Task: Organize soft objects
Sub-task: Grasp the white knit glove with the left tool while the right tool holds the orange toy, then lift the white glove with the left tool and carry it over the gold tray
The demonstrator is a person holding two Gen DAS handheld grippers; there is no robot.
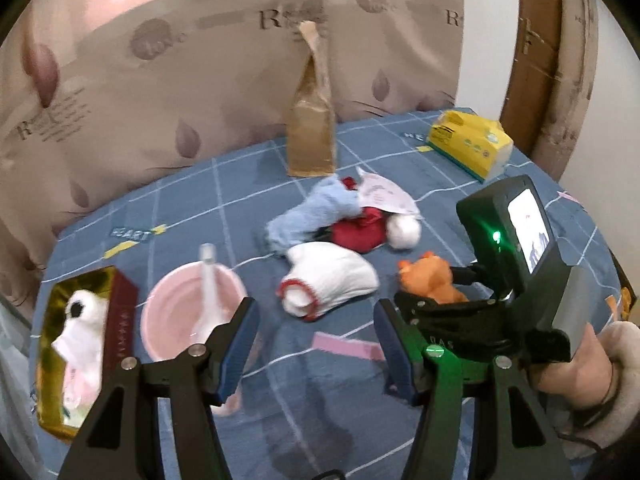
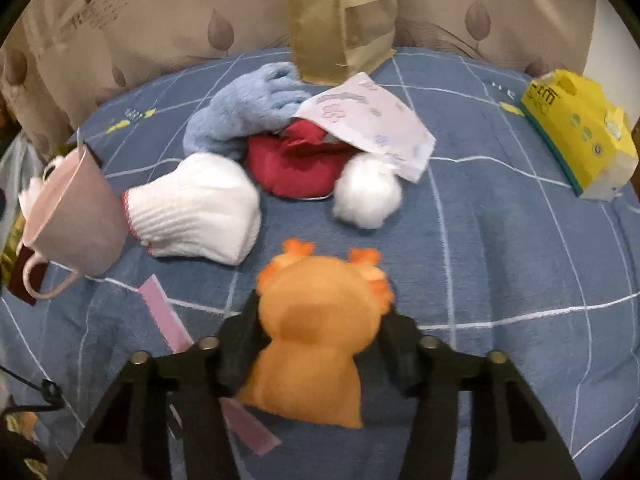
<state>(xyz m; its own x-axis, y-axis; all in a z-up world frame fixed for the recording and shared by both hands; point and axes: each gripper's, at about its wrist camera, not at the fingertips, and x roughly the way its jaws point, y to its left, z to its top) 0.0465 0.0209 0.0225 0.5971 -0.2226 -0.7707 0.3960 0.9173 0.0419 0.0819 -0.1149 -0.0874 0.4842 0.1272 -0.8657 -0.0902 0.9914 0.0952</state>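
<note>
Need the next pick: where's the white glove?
The white glove lies on the blue bedspread, left of centre in the right-wrist view, between pink cup and red cloth.

"EART" on the blue bedsheet (image 1: 136, 234), partial "NE" near the yellow tissue pack (image 1: 469, 145), "R…" lettering on the curtain (image 1: 276, 19)

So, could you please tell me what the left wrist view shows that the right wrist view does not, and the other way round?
Only the left wrist view shows the open, empty left gripper, the inside of the gold-lined box holding white soft items, and the right gripper from outside.

Only the right wrist view shows the pink cup from its side, handle included, and the orange plush toy gripped close up.

Both show the white glove, blue cloth, red item, white ball, paper bag and yellow tissue pack.
</note>
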